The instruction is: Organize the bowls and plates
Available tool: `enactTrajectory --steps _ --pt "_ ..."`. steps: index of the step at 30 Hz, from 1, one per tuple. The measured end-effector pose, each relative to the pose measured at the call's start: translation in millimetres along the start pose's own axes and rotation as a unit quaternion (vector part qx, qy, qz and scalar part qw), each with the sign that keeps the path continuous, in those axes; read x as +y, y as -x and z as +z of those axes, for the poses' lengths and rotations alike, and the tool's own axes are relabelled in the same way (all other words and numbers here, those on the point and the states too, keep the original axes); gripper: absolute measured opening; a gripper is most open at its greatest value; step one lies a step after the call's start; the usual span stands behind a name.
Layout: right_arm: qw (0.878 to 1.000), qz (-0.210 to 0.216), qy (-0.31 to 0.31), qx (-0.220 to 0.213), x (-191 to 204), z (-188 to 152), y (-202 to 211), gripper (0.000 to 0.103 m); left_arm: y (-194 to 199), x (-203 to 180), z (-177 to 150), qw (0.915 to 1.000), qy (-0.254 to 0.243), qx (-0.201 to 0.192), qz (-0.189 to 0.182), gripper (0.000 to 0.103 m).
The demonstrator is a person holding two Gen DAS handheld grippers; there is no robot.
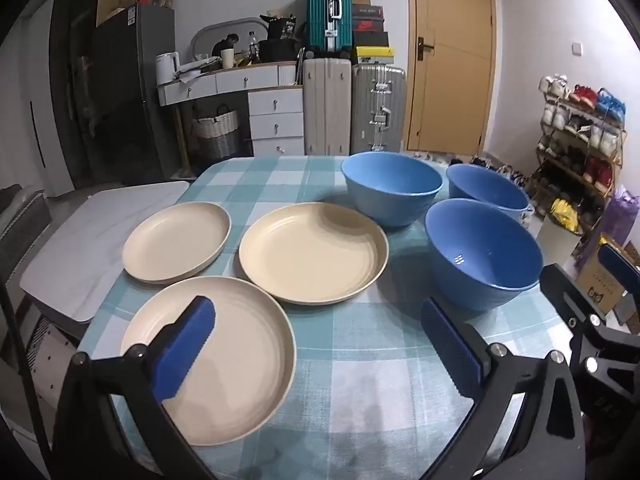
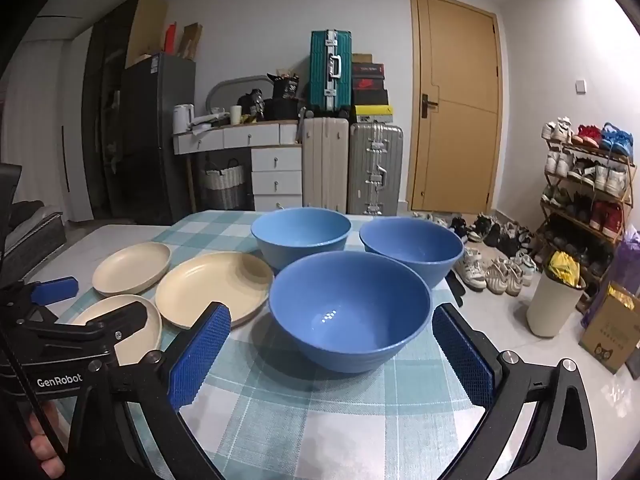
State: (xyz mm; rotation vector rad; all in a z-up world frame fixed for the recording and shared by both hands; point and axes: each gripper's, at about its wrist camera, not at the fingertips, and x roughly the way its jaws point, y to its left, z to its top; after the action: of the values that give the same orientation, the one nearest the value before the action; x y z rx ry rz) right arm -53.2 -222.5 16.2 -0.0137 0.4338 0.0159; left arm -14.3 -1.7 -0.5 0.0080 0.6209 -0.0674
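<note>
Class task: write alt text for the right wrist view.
The open right gripper faces the nearest blue bowl on a checked tablecloth, two more blue bowls behind it. Three cream plates lie to the left.

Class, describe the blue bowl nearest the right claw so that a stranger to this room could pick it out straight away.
Start at the table with the teal checked cloth. Three cream plates lie on its left half, three blue bowls on its right. The nearest blue bowl is the one you want: it sits alone in front of the other two bowls, just ahead of the open right claw.
</note>
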Motion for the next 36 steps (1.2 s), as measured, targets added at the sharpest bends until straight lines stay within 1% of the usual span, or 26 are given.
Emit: enactTrajectory --steps 1,3,5,7,9,11,14,17,20,22,25,28,30,31,33,36 --pt "1.000 -0.003 0.006 -0.007 5 -1 3 0.103 1 -1 -1 1.0000 -0.003 -0.004 0.001 0.103" --pt "1.000 0.006 0.011 -0.014 4 0 7 0.103 6 0 2 0.9999 -0.008 -0.012 0.006 0.103" --pt "1.000 0.016 0.011 -0.008 2 -2 7 0.103 9 -2 1 0.9996 -0.014 -0.016 0.016 0.103" --pt "1.000 0.022 -0.001 0.003 -3 -1 6 0.103 9 -3 3 0.9998 -0.013 -0.013 0.011 0.103" --pt "1.000 0.022 -0.016 0.010 -7 1 6 0.103 9 -3 4 0.9999 -0.009 0.000 -0.009 0.103" --pt "0.999 0.023 -0.030 0.015 -13 3 7 0.103 7 -3 3 0.9999 -0.002 0.005 -0.013 0.103" --pt "0.999 0.018 -0.034 0.010 -10 -1 5 0.103 8 -1 4 0.9999 0.007 0.005 -0.013 0.103" --pt "1.000 0.008 -0.021 0.009 -5 -2 7 0.103 9 0 4 1.0000 0.006 0.004 -0.005 0.103" --pt "1.000 0.025 -0.013 0.011 0 -4 6 0.103 9 2 5 1.0000 0.009 0.003 -0.001 0.103" --pt "0.999 0.039 -0.012 0.021 2 -5 4 0.103 8 2 6 0.9999 0.009 0.005 0.002 0.103" --pt "0.999 0.033 -0.009 0.030 7 -7 1 0.103 6 4 6 0.9998 0.010 0.007 0.016 0.103" --pt "1.000 0.018 -0.002 0.017 7 -8 4 0.103 1 7 6 0.9993 0.014 0.017 0.032 0.103" --pt "1.000 0.004 -0.002 0.013 5 -8 5 0.103 -2 7 6 0.9993 0.012 0.028 0.023 0.103" --pt "1.000 0.004 -0.004 0.013 4 -8 4 0.103 -4 6 6 0.9992 0.009 0.033 0.019 0.103" --pt "1.000 0.016 -0.011 0.023 2 -8 0 0.103 -5 6 6 0.9990 0.010 0.039 0.018 0.103" --pt "0.999 0.013 -0.015 0.047 3 -11 -9 0.103 -11 5 6 0.9978 0.013 0.058 0.031 0.103"
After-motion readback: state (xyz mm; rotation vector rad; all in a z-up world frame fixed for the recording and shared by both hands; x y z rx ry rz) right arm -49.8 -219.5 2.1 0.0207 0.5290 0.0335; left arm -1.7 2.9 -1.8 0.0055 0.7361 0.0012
